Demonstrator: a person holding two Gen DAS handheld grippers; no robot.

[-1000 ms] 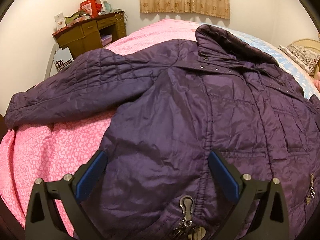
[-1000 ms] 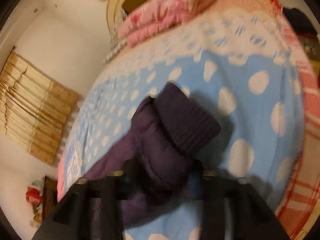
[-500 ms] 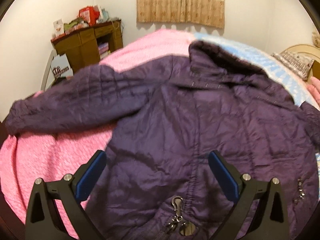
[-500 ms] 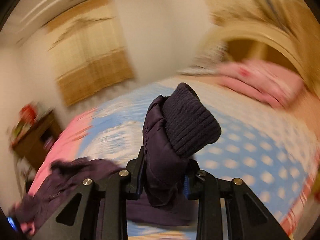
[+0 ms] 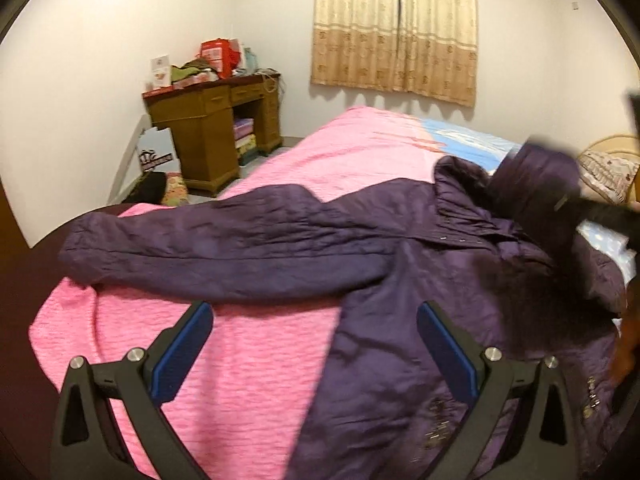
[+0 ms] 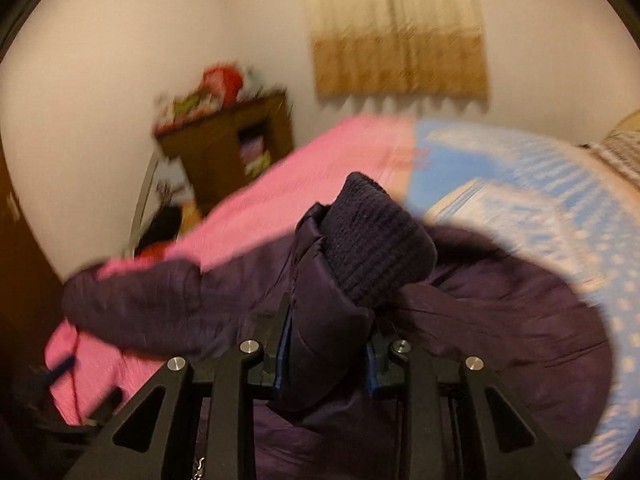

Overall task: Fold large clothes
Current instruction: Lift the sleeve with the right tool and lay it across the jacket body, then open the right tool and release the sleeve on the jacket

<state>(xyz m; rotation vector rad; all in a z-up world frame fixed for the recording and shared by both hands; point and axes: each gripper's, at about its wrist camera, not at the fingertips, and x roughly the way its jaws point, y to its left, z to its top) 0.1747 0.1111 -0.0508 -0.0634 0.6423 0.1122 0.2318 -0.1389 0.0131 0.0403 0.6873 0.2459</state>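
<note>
A purple quilted jacket (image 5: pixel 420 304) lies face up on the bed, its left sleeve (image 5: pixel 208 248) stretched out over the pink cover. My left gripper (image 5: pixel 314 308) hovers open above the jacket's lower left edge, with nothing between its blue pads. My right gripper (image 6: pixel 326 332) is shut on the other sleeve (image 6: pixel 320 312), just behind its dark knitted cuff (image 6: pixel 372 240), and holds it up over the jacket's body. In the left wrist view that raised sleeve (image 5: pixel 536 176) shows blurred at the right, near the collar (image 5: pixel 460 196).
The bed has a pink cover (image 5: pixel 248 356) on the near and left part and a blue dotted sheet (image 6: pixel 520 184) toward the headboard. A wooden desk (image 5: pixel 208 128) with clutter stands at the far left wall. Curtains (image 5: pixel 396 28) hang behind.
My right gripper has swung the cuffed sleeve from the blue sheet up and across over the jacket's body. My left gripper has pulled back and up, showing more of the bed and room.
</note>
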